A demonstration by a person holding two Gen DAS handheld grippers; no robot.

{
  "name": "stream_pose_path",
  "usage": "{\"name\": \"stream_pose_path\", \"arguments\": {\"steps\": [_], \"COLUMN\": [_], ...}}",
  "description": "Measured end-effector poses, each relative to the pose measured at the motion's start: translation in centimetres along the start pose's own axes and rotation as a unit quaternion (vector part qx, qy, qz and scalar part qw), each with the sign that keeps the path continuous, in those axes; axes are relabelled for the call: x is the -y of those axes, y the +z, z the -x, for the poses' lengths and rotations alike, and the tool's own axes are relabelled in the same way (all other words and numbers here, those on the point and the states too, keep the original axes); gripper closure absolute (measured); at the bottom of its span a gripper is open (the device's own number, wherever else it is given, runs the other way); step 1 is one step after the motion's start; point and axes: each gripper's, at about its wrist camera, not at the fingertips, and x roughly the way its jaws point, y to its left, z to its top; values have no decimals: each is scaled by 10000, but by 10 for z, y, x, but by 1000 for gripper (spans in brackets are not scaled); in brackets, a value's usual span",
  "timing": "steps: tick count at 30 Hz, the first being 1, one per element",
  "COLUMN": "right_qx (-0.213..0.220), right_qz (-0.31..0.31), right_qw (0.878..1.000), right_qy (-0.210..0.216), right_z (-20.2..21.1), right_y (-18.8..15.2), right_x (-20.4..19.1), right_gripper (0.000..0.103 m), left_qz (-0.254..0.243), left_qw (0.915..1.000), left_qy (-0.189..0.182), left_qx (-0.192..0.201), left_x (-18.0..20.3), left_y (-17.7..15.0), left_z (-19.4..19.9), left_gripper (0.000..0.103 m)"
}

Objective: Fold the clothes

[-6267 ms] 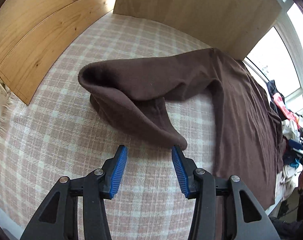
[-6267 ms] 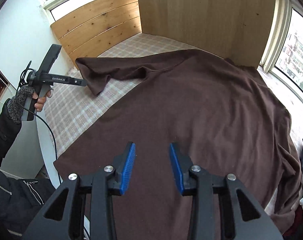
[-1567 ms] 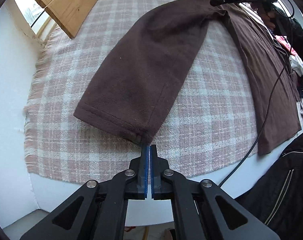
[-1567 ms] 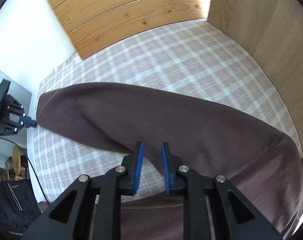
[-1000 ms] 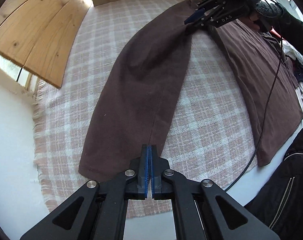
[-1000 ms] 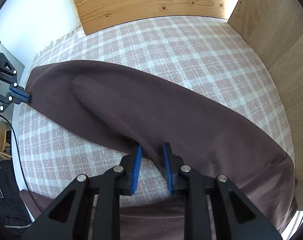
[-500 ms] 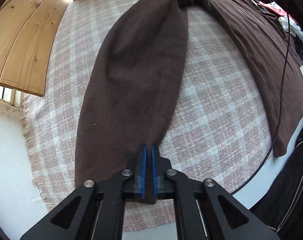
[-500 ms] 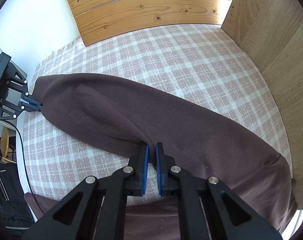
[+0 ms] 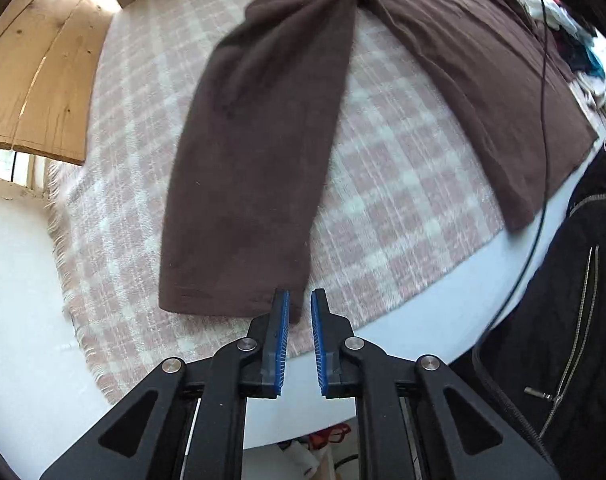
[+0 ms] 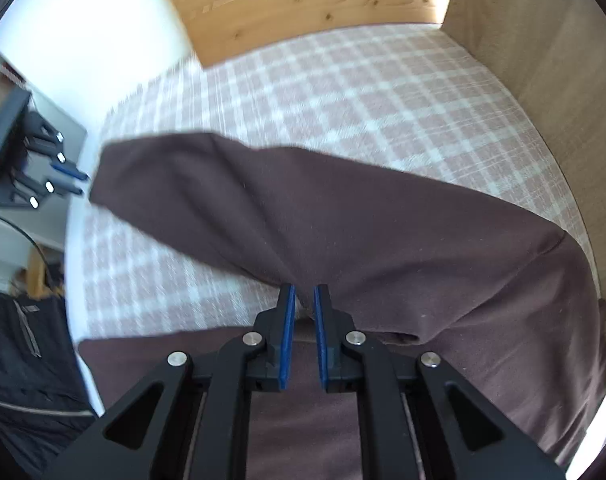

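Observation:
A dark brown sweater lies on a pink plaid blanket point(image 9: 403, 180). Its sleeve point(image 9: 255, 140) is stretched out flat, away from the body point(image 9: 483, 60). My left gripper point(image 9: 300, 292) hovers at the cuff's near corner; its jaws are opening, the blue pads stand off the cloth, and the corner shows just under the gap. My right gripper point(image 10: 305, 287) is over the underarm fold of the sleeve point(image 10: 303, 208). Its jaws are opening too, with the fold showing in the narrow gap, not pinched. The left gripper point(image 10: 81, 184) also shows at the cuff end, in the right wrist view.
Wooden panels point(image 9: 35, 80) point(image 10: 303, 4) wall the blanket's far sides. A person's black jacket point(image 9: 575, 320) stands at the table's near edge, and a black cable point(image 9: 543, 120) crosses the sweater body. A heap of clothes point(image 9: 563, 12) lies beyond it.
Both grippers have let go of the sleeve: their pads were pinched on the cloth half a second ago and now stand slightly apart. Both have lifted a little. The sleeve rests flat.

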Motion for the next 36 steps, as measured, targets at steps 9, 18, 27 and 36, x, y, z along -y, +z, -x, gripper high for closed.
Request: {"name": "stream_pose_path", "arguments": {"steps": [9, 18, 27, 36], "right_qx": [90, -210, 19, 90], "right_qz": [-1193, -505, -957, -1000], "right_qw": [9924, 9961, 9899, 9879], "right_qy": [-294, -688, -1044, -1180], "right_z": [-4, -61, -63, -50], "right_y": [37, 56, 76, 69], "right_x": [80, 58, 79, 74], "right_gripper": [76, 82, 100, 100], "left_qz": [-670, -933, -1059, -922], "left_qw": [9949, 9944, 9917, 9939], "left_qy": [34, -155, -497, -594], "left_qx": [747, 480, 529, 112], "left_x": [25, 30, 30, 32], "left_y": [85, 110, 92, 55], "left_z": [-16, -53, -36, -25], "left_gripper": [80, 85, 100, 87]}}
